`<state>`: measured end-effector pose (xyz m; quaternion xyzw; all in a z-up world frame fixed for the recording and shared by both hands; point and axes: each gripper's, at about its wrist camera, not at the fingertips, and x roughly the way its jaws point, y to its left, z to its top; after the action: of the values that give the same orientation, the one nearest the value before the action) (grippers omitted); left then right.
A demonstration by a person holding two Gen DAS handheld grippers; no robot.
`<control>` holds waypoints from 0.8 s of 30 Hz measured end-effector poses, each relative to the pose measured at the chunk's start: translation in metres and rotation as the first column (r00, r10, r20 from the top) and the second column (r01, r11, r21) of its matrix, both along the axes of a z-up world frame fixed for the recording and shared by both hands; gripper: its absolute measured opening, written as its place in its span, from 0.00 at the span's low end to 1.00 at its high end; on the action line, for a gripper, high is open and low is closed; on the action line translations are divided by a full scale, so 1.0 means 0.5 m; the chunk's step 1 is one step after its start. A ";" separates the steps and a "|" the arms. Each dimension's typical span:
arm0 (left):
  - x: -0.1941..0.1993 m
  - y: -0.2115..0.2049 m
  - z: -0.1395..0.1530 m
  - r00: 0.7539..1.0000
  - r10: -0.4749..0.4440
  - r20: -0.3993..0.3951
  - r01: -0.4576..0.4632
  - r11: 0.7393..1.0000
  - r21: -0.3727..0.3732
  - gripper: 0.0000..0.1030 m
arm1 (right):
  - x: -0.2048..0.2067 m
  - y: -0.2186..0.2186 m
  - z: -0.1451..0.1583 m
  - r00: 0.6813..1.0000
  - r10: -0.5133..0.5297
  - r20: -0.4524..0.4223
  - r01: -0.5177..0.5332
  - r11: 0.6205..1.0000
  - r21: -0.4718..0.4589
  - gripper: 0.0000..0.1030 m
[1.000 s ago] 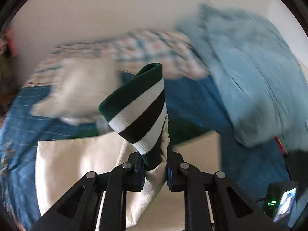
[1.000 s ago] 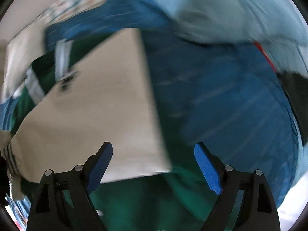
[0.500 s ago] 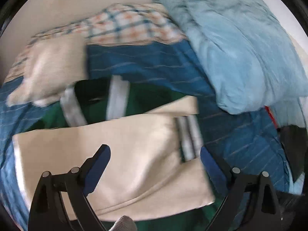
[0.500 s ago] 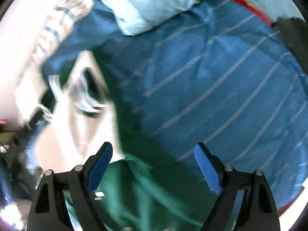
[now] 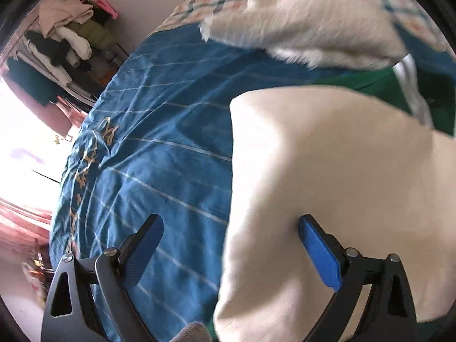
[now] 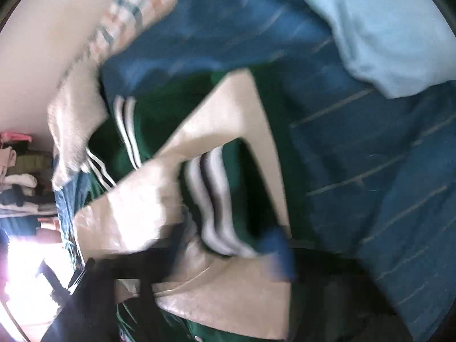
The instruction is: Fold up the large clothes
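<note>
Our left gripper (image 5: 230, 252) hangs wide and empty over the cream sleeve (image 5: 327, 185) of the green varsity jacket (image 6: 159, 131) on the bed (image 5: 159, 142). Sleeves look folded in; body folds remain. Right gripper: blurred, cannot tell.

— Left side?
— My left gripper (image 5: 230, 249) hangs with its blue pads (image 5: 319, 253) spread wide, gripping nothing.
— Right?
— My right gripper (image 6: 233, 245): too smeared to read.
</note>
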<state>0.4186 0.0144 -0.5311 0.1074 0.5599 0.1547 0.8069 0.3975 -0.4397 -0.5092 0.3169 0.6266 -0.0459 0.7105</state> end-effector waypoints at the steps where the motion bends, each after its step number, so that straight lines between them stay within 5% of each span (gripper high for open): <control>1: 0.010 0.002 -0.013 1.000 -0.007 -0.008 0.007 1.000 -0.018 0.95 | -0.003 0.007 0.001 1.000 -0.009 0.021 0.008 1.000 0.026 0.08; 7: 0.040 -0.008 0.026 0.999 -0.049 0.008 0.050 0.990 -0.132 0.95 | -0.067 0.030 0.069 0.998 -0.019 0.053 0.020 1.000 -0.007 0.03; 13: 0.023 0.034 0.138 0.994 0.010 0.110 0.014 0.976 -0.218 0.95 | -0.160 -0.038 0.082 0.988 -0.149 -0.050 0.139 0.976 -0.167 0.03; 18: 0.074 0.049 0.047 0.999 0.003 0.032 0.001 0.993 -0.117 0.95 | -0.144 -0.030 0.047 0.980 -0.108 -0.170 0.070 0.974 -0.215 0.14; 21: 0.109 0.057 -0.014 0.999 -0.027 -0.022 0.025 0.994 -0.110 0.96 | -0.123 0.003 0.095 0.988 -0.099 -0.120 0.055 0.945 -0.323 0.15; 24: 0.125 0.066 -0.038 0.998 -0.020 -0.054 0.013 0.990 -0.140 0.96 | -0.097 0.071 0.143 1.000 -0.021 0.006 0.022 0.944 -0.328 0.15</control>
<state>0.4811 0.0476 -0.5502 0.0595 0.5907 0.1054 0.7978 0.3492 -0.4044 -0.4377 0.2010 0.6058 -0.1567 0.7536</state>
